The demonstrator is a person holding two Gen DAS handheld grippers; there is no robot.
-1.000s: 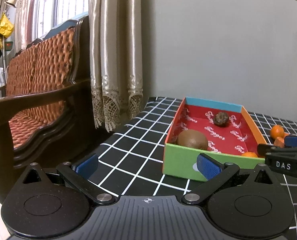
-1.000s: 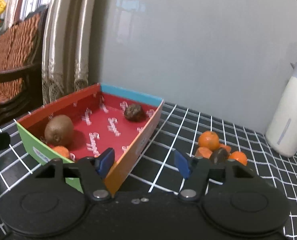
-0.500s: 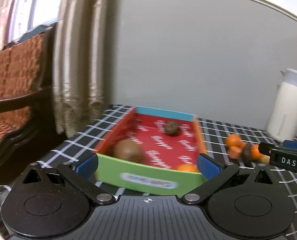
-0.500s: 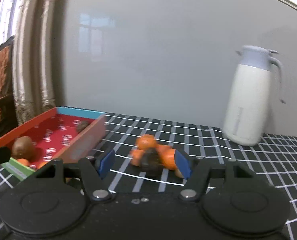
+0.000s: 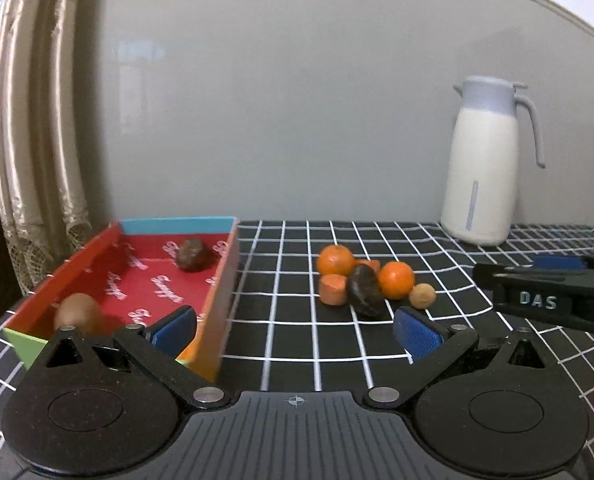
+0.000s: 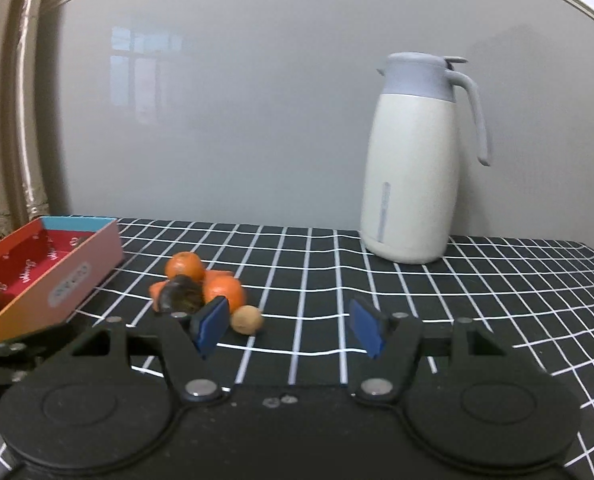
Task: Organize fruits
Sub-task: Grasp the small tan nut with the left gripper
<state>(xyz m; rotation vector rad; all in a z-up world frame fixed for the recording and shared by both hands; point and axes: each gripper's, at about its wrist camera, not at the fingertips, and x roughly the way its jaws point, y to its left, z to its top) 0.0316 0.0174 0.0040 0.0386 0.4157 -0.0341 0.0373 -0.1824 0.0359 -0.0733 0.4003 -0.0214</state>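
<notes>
Far left on the checked desk (image 5: 297,344): red box (image 5: 97,258) holding a kiwi (image 5: 77,312) and a dark fruit (image 5: 191,254). Middle: loose fruit pile (image 5: 365,280), two oranges and a small brown fruit (image 5: 422,295) touching. Left gripper (image 5: 295,330) and right gripper (image 6: 289,330) both spread wide, empty; white jug (image 6: 413,160) far right.

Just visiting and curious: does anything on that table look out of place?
Yes: a small heap of fruit lies loose on the checked cloth, beside the box where a few pieces already sit. The jug stands upright; nothing looks spilled or broken.
</notes>
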